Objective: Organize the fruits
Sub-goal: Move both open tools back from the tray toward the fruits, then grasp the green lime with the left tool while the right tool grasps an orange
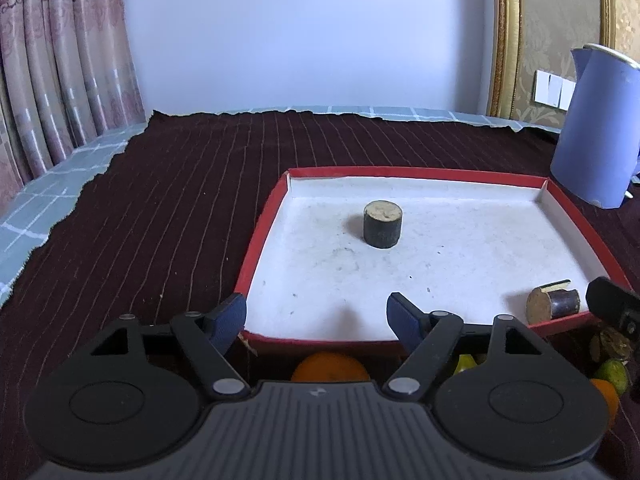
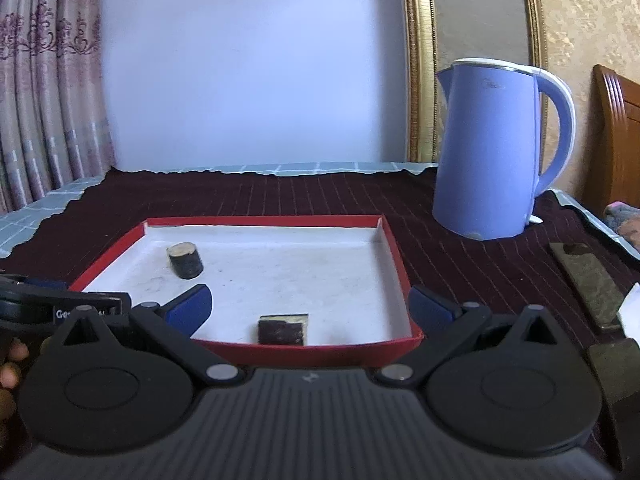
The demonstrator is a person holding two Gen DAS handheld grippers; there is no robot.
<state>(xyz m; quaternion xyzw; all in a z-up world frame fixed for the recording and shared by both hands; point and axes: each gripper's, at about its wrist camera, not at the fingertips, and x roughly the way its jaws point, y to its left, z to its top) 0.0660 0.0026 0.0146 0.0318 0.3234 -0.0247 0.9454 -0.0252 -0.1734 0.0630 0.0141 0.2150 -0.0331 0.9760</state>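
A red-rimmed white tray [image 1: 262, 224] [image 2: 394, 248] lies on a dark striped cloth. In it, a dark cane-like stub [image 1: 382, 224] [image 2: 185, 260] stands upright and a second stub [image 1: 554, 304] [image 2: 283, 328] lies at the near edge. An orange [image 1: 330, 366] sits in front of the tray, partly hidden under my left gripper [image 1: 316, 316], which is open and empty over the tray's near left corner. A green fruit [image 1: 612, 374] and another orange [image 1: 604, 396] lie at the lower right. My right gripper [image 2: 310, 308] is open and empty over the tray's near edge.
A blue kettle [image 1: 592, 132] [image 2: 492, 152] stands behind the tray's right side. Dark flat slabs [image 2: 588, 280] lie on the cloth at the right. A hand [image 2: 12, 360] holds the left gripper body [image 2: 60, 304] at the left edge. Curtains and a wall stand beyond the table.
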